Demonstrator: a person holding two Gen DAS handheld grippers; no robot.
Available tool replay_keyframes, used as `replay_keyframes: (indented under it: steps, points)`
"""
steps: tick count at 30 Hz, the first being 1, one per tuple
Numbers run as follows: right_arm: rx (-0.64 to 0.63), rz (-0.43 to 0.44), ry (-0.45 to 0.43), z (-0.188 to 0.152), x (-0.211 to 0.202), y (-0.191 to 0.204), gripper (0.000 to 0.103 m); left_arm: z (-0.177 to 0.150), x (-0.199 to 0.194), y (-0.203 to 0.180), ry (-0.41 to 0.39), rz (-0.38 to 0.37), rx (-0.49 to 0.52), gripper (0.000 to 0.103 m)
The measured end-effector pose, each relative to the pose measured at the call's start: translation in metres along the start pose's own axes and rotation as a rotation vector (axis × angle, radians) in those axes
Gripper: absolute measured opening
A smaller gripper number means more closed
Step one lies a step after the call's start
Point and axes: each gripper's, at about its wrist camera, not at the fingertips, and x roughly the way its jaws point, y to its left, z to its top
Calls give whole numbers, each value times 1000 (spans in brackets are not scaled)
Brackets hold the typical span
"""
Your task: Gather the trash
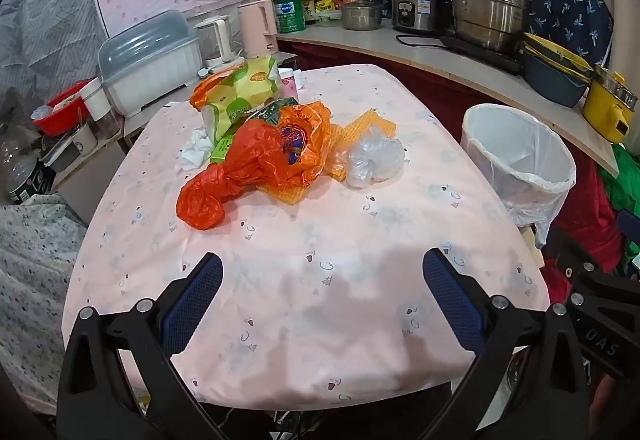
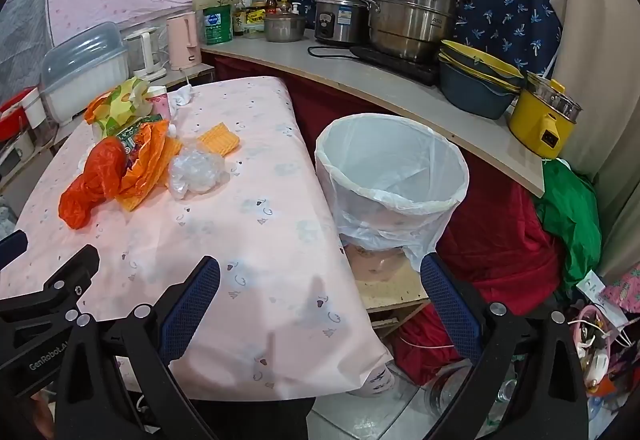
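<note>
On the pink-covered worktop (image 1: 304, 280), toward twelve o'clock from your left gripper (image 1: 322, 296), the trash sits in one loose heap: a red-orange plastic bag (image 1: 224, 184), a crumpled clear plastic wad (image 1: 374, 158) touching its three o'clock side, yellow mesh pieces (image 1: 372, 124) behind, a green-and-yellow snack packet (image 1: 240, 96) and a white tissue (image 1: 196, 150) at the far left. Both sets of fingers are spread wide with nothing between them; your right gripper (image 2: 320, 300) hangs over the worktop's edge, with the lined bin (image 2: 390, 176) just beside the worktop at its one o'clock. Nothing looks collected yet, so you appear to be at the start, choosing a first piece. The clear wad looks the easiest pick: reach forward, straddle it, close gently because it will compress, then carry it over to the bin.
</note>
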Motion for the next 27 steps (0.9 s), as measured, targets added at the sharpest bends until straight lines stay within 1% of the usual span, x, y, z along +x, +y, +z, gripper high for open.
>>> replay_keyframes:
  steps: [9, 10, 11, 20, 21, 22, 27]
  points:
    - [-1, 4, -3, -2, -1, -2, 96, 0, 0, 1, 2, 5, -5, 96]
    - [-2, 4, -4, -2, -2, 2, 96, 0, 0, 1, 3, 7, -6, 96]
    - [-1, 2, -3, -3, -1, -3, 96, 0, 0, 2, 4, 8, -7, 96]
    - [-3, 1, -3, -1, 3, -6, 96, -1, 2, 3, 10, 6, -8, 96]
    - [-2, 0, -4, -3, -3, 5, 96, -1, 2, 3, 11, 6, -8, 96]
    - [-1, 0, -4, -3, -2, 5, 96, -1, 2, 3, 10, 6, -9, 96]
    - [-1, -3, -6, 0, -4, -4, 96, -2, 2, 1, 8, 8, -1, 96]
